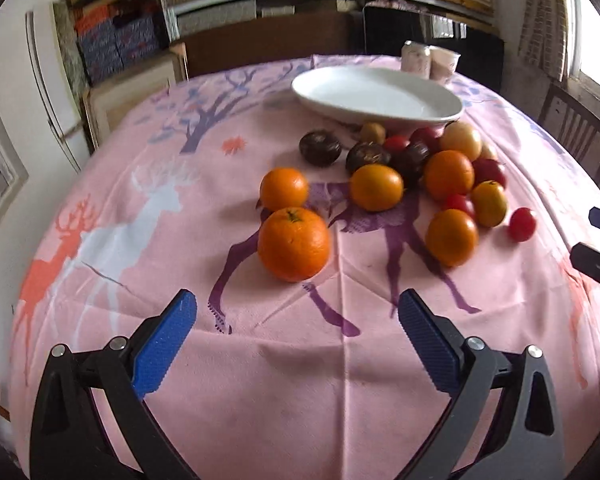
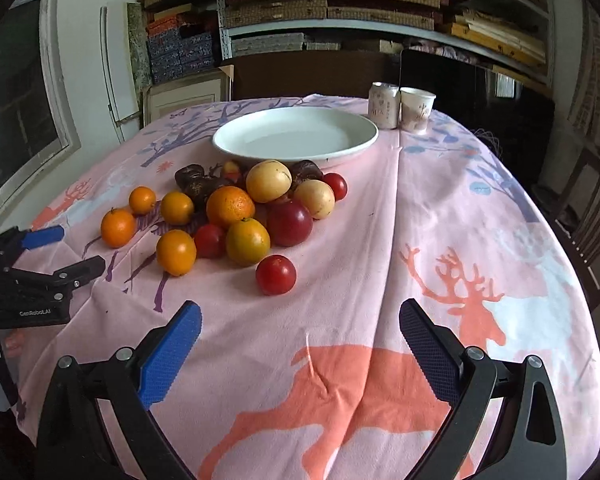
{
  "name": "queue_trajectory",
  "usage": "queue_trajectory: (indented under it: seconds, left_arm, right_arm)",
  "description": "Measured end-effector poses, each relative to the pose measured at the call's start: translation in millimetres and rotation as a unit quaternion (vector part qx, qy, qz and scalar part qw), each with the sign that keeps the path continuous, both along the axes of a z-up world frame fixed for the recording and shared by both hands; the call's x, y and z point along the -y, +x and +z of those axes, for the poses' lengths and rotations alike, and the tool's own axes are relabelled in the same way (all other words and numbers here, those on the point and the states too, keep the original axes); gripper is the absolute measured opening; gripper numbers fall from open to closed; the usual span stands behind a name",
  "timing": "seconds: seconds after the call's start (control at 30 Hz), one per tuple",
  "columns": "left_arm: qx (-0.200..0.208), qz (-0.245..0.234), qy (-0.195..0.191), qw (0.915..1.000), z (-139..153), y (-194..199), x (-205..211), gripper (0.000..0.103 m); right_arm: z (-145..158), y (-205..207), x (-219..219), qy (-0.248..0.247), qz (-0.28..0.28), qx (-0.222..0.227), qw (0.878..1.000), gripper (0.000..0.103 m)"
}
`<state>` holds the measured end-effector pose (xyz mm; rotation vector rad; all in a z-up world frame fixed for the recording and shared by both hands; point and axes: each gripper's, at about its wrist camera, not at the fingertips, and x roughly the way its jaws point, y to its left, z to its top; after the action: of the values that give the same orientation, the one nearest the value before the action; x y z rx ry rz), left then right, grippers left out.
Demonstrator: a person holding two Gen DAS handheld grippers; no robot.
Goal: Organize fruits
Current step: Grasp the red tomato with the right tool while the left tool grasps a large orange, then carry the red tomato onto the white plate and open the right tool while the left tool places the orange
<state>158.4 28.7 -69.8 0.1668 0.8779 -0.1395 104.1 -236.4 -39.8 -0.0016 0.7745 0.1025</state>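
Note:
A pile of fruit lies on the pink deer tablecloth before an empty white plate (image 1: 376, 94) (image 2: 296, 134): oranges, red tomatoes, dark purple fruits and pale yellow ones. In the left wrist view my left gripper (image 1: 298, 314) is open and empty, just short of the nearest large orange (image 1: 293, 244). In the right wrist view my right gripper (image 2: 300, 320) is open and empty, a little short of a lone red tomato (image 2: 275, 274). The left gripper (image 2: 62, 250) also shows at the left edge of that view, open beside the leftmost orange (image 2: 118, 227).
A can (image 2: 384, 105) and a paper cup (image 2: 417, 109) stand behind the plate at the table's far edge. A dark wooden chair (image 2: 596, 216) stands at the right side. Shelves with stacked boxes fill the back wall.

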Motion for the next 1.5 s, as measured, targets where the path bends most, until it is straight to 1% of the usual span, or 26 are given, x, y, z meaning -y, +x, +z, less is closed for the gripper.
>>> queue_trajectory:
  seconds: [0.03, 0.1, 0.2, 0.43, 0.47, 0.5, 0.53, 0.57, 0.6, 0.7, 0.77, 0.8, 0.83, 0.9, 1.0, 1.03, 1.07, 1.1, 1.17, 1.2, 1.23, 1.27, 1.3, 1.37, 1.4, 1.5]
  left_arm:
    - [-0.027, 0.021, 0.006, 0.9994, -8, 13, -6, 0.099]
    - [-0.047, 0.024, 0.004, 0.9986, -17, 25, -11, 0.099]
    - [-0.052, 0.030, -0.023, 0.9980, -18, 34, -17, 0.099]
    - [-0.048, -0.005, -0.024, 0.9985, -21, 42, -3, 0.099]
    - [-0.049, -0.007, -0.027, 0.9984, -20, 43, -3, 0.099]
    - [-0.049, -0.007, -0.030, 0.9983, -21, 43, -3, 0.099]
    - [-0.046, -0.006, -0.030, 0.9985, -21, 44, -2, 0.099]
    - [-0.044, -0.007, -0.026, 0.9987, -22, 43, 0, 0.099]
    - [-0.045, -0.008, -0.031, 0.9985, -22, 43, -1, 0.099]
    - [-0.040, -0.008, -0.035, 0.9986, -22, 42, -2, 0.099]
    - [-0.034, -0.014, -0.043, 0.9984, -19, 40, -3, 0.091]
    - [-0.029, -0.014, -0.046, 0.9984, -18, 38, -4, 0.079]
    - [-0.025, -0.013, -0.048, 0.9984, -16, 38, -5, 0.076]
    - [-0.027, -0.013, -0.050, 0.9983, -16, 38, -5, 0.076]
    - [-0.027, -0.015, -0.034, 0.9990, -17, 38, 1, 0.079]
    - [-0.031, -0.021, -0.040, 0.9985, -17, 39, 1, 0.090]
    - [-0.038, -0.035, -0.047, 0.9976, -19, 40, 3, 0.097]
    - [-0.042, -0.043, -0.041, 0.9973, -20, 41, 6, 0.099]
    - [-0.039, -0.044, -0.022, 0.9980, -21, 40, 12, 0.099]
    - [-0.041, -0.044, -0.029, 0.9978, -21, 40, 11, 0.099]
    - [-0.038, -0.042, -0.040, 0.9976, -20, 39, 8, 0.095]
    - [-0.032, -0.038, -0.046, 0.9977, -18, 39, 4, 0.087]
    - [-0.025, -0.029, -0.051, 0.9980, -16, 38, 1, 0.068]
    - [-0.018, -0.023, -0.070, 0.9971, -13, 37, -6, 0.052]
    - [-0.017, -0.021, -0.074, 0.9969, -12, 37, -8, 0.046]
    - [-0.015, -0.020, -0.070, 0.9972, -11, 36, -7, 0.044]
  right_arm:
    - [-2, 6, -1, -0.019, -0.005, 0.003, 1.000, 0.099]
    - [-6, 16, -5, -0.038, 0.003, -0.003, 0.999, 0.099]
    - [-11, 30, -8, -0.044, 0.009, -0.016, 0.999, 0.100]
    - [-14, 40, -22, -0.079, 0.023, -0.020, 0.996, 0.100]
    - [-15, 42, -22, -0.081, 0.021, -0.021, 0.996, 0.095]
    - [-18, 46, -21, -0.076, 0.028, -0.031, 0.996, 0.070]
    - [-18, 46, -22, -0.052, 0.054, -0.035, 0.997, 0.057]
    - [-18, 45, -26, -0.042, 0.072, -0.037, 0.996, 0.033]
    - [-17, 43, -32, -0.046, 0.083, -0.034, 0.995, 0.026]
    - [-15, 37, -45, -0.086, 0.084, -0.019, 0.992, 0.026]
    - [-13, 36, -39, -0.070, 0.081, -0.014, 0.994, 0.026]
    - [-12, 37, -34, -0.057, 0.075, -0.017, 0.995, 0.026]
    - [-14, 41, -27, -0.039, 0.068, -0.028, 0.997, 0.026]
    - [-17, 47, -16, -0.005, 0.064, -0.042, 0.997, 0.026]
    - [-21, 49, -17, 0.009, 0.073, -0.056, 0.996, 0.031]
    - [-28, 54, -19, 0.017, 0.079, -0.081, 0.993, 0.035]
    - [-25, 54, -21, 0.022, 0.087, -0.075, 0.993, 0.046]
    - [-27, 53, -25, 0.023, 0.095, -0.078, 0.992, 0.055]
    - [-27, 50, -37, -0.019, 0.091, -0.074, 0.993, 0.053]
    - [-27, 49, -41, -0.029, 0.091, -0.070, 0.993, 0.045]
    - [-26, 47, -42, -0.017, 0.102, -0.068, 0.992, 0.035]
    - [-26, 47, -42, -0.014, 0.101, -0.066, 0.993, 0.030]
    - [-26, 48, -42, -0.012, 0.098, -0.067, 0.993, 0.030]
    - [-26, 49, -36, 0.010, 0.095, -0.070, 0.993, 0.029]
    - [-26, 50, -31, 0.030, 0.093, -0.072, 0.993, 0.029]
    - [-27, 55, -8, 0.112, 0.086, -0.076, 0.987, 0.030]
